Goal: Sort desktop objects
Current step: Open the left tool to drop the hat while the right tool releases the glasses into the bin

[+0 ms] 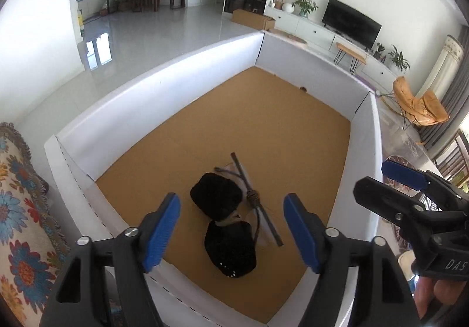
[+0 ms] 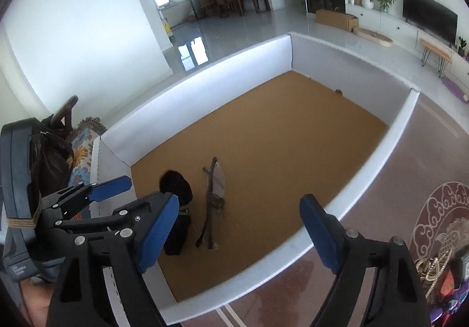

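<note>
Black fuzzy earmuffs, 2 pads

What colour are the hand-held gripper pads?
Blue pads on black arms, clearest in the left wrist view.

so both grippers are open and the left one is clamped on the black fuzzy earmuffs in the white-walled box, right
Not quite. Both grippers are open, but the left gripper holds nothing: in the left wrist view its blue pads stand apart above the black fuzzy earmuffs, which lie on the brown floor of the white-walled box. The right gripper is empty too.
</note>
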Demonstrator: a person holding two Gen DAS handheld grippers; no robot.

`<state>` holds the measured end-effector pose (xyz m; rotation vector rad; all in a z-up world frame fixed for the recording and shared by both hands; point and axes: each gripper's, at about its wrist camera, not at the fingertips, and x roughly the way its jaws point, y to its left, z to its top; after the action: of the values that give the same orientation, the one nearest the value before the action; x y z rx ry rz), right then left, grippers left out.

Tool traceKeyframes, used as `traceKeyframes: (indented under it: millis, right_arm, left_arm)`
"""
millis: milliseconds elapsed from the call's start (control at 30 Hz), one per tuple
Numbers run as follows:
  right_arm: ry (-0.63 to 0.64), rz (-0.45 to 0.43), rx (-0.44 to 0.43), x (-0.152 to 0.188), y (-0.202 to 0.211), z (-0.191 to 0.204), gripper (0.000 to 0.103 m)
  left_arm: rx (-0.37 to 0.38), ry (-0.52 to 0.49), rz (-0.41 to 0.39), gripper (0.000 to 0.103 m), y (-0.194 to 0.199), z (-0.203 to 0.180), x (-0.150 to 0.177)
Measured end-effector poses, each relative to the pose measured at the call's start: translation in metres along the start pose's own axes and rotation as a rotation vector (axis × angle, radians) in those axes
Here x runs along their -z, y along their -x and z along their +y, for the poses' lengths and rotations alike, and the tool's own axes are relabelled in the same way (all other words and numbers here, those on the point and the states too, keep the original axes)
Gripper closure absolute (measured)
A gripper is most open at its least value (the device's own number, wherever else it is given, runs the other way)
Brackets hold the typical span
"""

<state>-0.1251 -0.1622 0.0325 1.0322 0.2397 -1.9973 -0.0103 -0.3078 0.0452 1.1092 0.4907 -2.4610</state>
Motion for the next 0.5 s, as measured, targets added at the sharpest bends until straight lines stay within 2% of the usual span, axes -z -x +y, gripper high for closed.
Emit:
traceKeyframes:
  millis: [67, 100, 233, 267, 300, 367, 433, 500]
  right_arm:
    - [0.010, -0.061, 0.042, 0.014, 0.033, -0.016, 0.008]
    - [0.014, -0.087, 0.067, 0.024, 0.052, -0.026, 0.007]
    - [0.010, -0.183, 0.241, 0.090, 0.122, -0.080, 0.005]
    - [-0.008, -0.200, 0.304, 0.111, 0.138, -0.097, 0.000]
    - [-0.035, -0.211, 0.370, 0.133, 0.156, -0.117, 0.000]
    - [-0.112, -0.207, 0.502, 0.181, 0.184, -0.157, 0.000]
    - [-0.224, -0.165, 0.606, 0.228, 0.209, -0.196, 0.000]
    - [-0.328, -0.116, 0.654, 0.272, 0.230, -0.233, 0.000]
  left_arm:
    - [0.007, -0.024, -0.066, 0.012, 0.017, -0.017, 0.005]
    - [0.025, -0.036, -0.089, 0.012, 0.024, -0.028, 0.005]
    - [0.190, -0.106, -0.136, 0.011, 0.051, -0.085, 0.023]
    - [0.239, -0.133, -0.131, 0.009, 0.055, -0.102, 0.031]
    - [0.284, -0.167, -0.119, 0.003, 0.057, -0.122, 0.039]
    - [0.353, -0.238, -0.086, 0.001, 0.054, -0.160, 0.060]
    - [0.386, -0.299, -0.037, 0.001, 0.040, -0.195, 0.083]
    - [0.380, -0.341, 0.034, 0.001, 0.019, -0.224, 0.106]
